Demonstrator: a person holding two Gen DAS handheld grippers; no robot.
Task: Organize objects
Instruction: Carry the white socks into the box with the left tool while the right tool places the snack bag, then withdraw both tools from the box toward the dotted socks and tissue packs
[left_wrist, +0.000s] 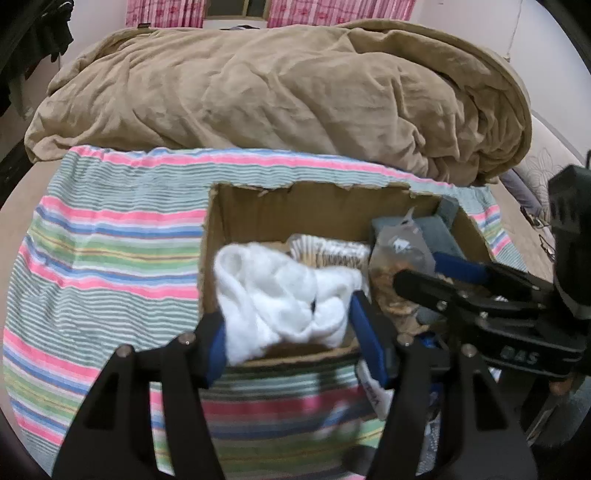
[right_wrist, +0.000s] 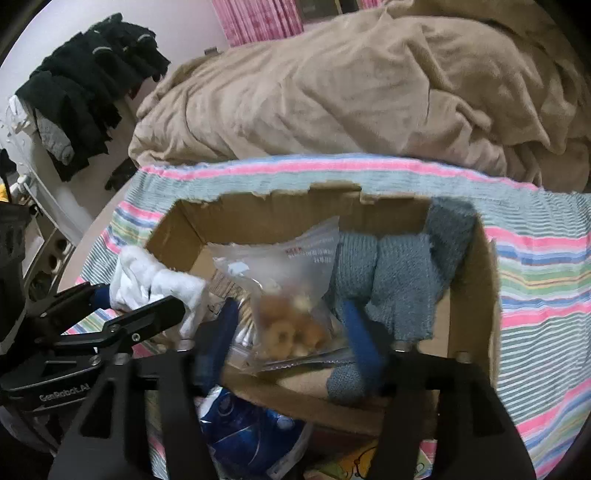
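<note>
1. Left tongs (left_wrist: 288, 321) at a middling spread, blue pads either side of a crumpled white cloth (left_wrist: 273, 295); cannot tell whether gripping it or merely touching it.
2. Right tongs (right_wrist: 288, 317) fairly wide, straddling a clear plastic bag of ring-shaped snacks (right_wrist: 284, 280); pads apparently just clear of the bag's sides, so not gripping.
3. White cloth bunched over the near-left corner of an open brown cardboard box (left_wrist: 210, 229), partly inside, partly draped on the near rim. Snack bag standing inside the same box, towards the middle, leaning against grey-blue knitted pieces (right_wrist: 402, 273) packed along the far-right wall.
4. Box resting on a striped pink, green and blue cloth (left_wrist: 103, 236) spread over a bed, with a rumpled tan blanket (left_wrist: 277, 88) heaped behind.
5. Step in hand, by the look of it: placing, with both items at or in the box.
6. Next move, as a judgement: spread both pairs clear of cloth and bag, then lift straight up without snagging fabric or plastic; tuck the cloth's overhanging part inside first if tidiness matters.
</note>
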